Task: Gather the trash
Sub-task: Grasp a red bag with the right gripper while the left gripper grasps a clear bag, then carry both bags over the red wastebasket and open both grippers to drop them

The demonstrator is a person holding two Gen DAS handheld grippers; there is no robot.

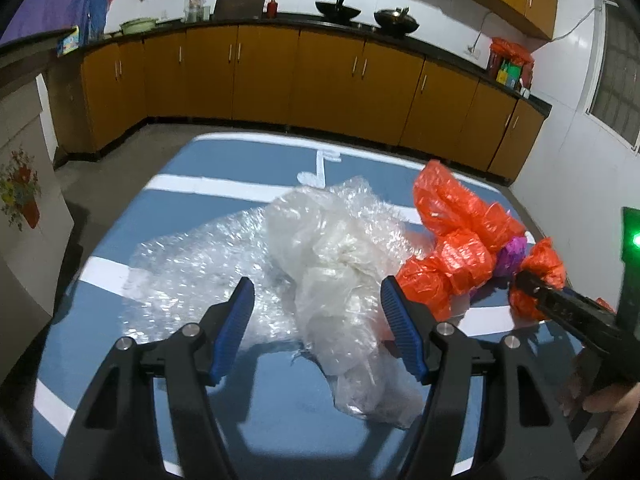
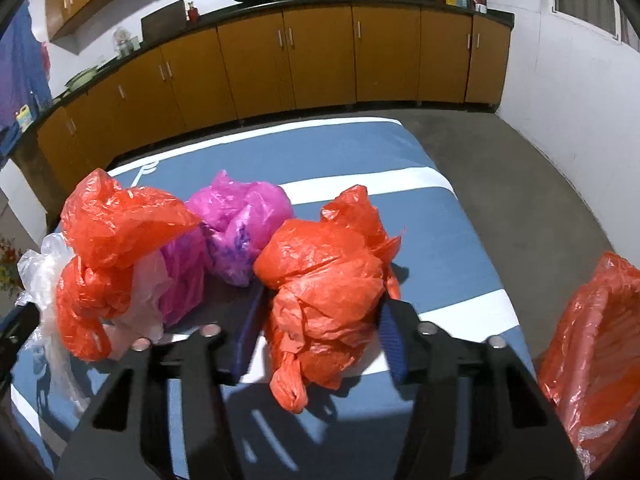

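Note:
On the blue table [image 1: 248, 168] lies a heap of clear bubble wrap and crumpled clear plastic [image 1: 328, 256]. My left gripper [image 1: 316, 312] is open, its blue pads on either side of the clear plastic without pressing it. To its right lie orange plastic bags [image 1: 460, 232] and a pink one [image 1: 510, 256]. In the right wrist view, my right gripper [image 2: 320, 328] has its fingers on both sides of a crumpled orange bag [image 2: 324, 280] that fills the gap. A pink bag [image 2: 240, 224] and another orange bag [image 2: 116, 224] lie left of it. The right gripper also shows in the left wrist view [image 1: 536, 292].
An orange-lined bin [image 2: 596, 344] stands off the table's right edge. Wooden kitchen cabinets [image 1: 320, 76] with woks on the counter run along the far wall. A white unit with a flower picture [image 1: 24, 200] stands to the left. Grey floor surrounds the table.

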